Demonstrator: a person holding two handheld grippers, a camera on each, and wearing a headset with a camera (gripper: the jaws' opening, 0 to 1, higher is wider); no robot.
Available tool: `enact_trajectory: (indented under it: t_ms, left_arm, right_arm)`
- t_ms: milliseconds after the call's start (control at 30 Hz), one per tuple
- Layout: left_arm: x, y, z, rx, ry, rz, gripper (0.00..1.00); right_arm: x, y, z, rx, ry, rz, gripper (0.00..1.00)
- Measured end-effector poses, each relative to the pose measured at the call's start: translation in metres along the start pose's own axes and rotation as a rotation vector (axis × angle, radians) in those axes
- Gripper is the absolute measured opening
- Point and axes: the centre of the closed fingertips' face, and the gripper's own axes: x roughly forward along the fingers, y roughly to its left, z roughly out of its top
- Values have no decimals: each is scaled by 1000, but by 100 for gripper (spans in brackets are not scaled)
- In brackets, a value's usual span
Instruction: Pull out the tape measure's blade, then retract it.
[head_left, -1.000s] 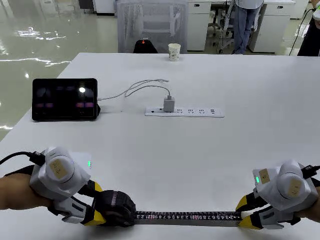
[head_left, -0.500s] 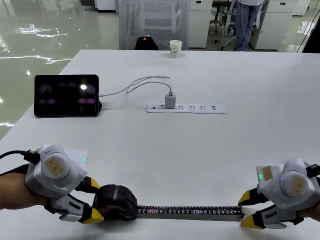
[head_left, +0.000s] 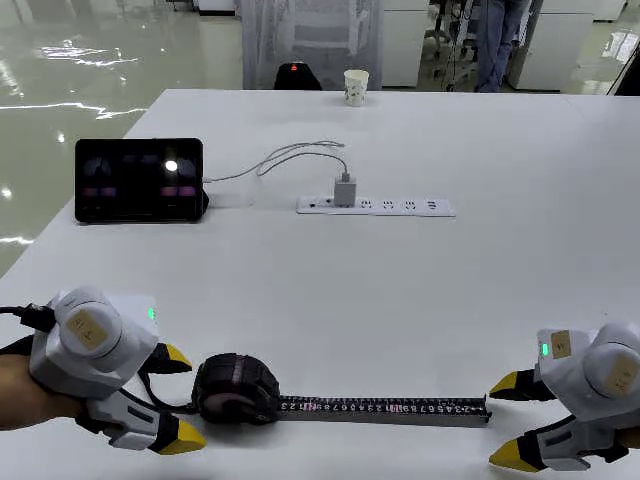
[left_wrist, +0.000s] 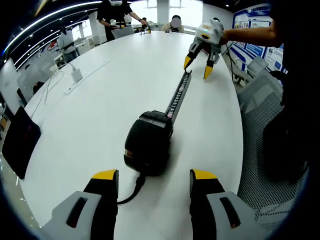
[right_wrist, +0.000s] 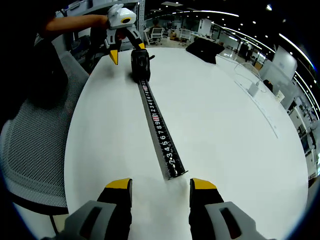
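Tape measure lies on desk, blade drawn out, unheld. Left gripper and right gripper flank it, jaws open. Risk: unrestrained blade snaps back, case skids.

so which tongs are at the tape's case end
The left tongs: the black case sits just ahead of their open jaws, ungripped. The right tongs, also open, are at the tip of the blade.

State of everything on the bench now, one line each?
Tape measure case: on table, ungripped.
Blade: pulled out, flat on table.
Left hand-held gripper: open.
Right hand-held gripper: open, off the blade tip.
Tablet: screen on, dim.
Charger: plugged into power strip.
Paper cup: upright.
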Motion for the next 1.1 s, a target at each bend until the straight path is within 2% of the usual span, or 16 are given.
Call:
enact_trajectory:
  t_ms: [333, 467, 733, 933, 1100]
  left_arm:
    - [-6, -15, 6, -97, -73, 35, 62]
    - [-8, -20, 10, -145, -119, 63, 65]
    - [-11, -27, 11, -228, -171, 112, 71]
    - [-10, -37, 8, -275, -193, 143, 75]
    - [-13, -38, 9, -324, -230, 190, 77]
  right_arm:
    - [-6, 14, 1, 108, -44, -30, 55]
    - [-8, 18, 2, 142, -67, -50, 58]
    - [-12, 26, 8, 201, -117, -89, 65]
    - [-15, 29, 14, 238, -154, -129, 68]
    - [-18, 32, 19, 273, -185, -158, 72]
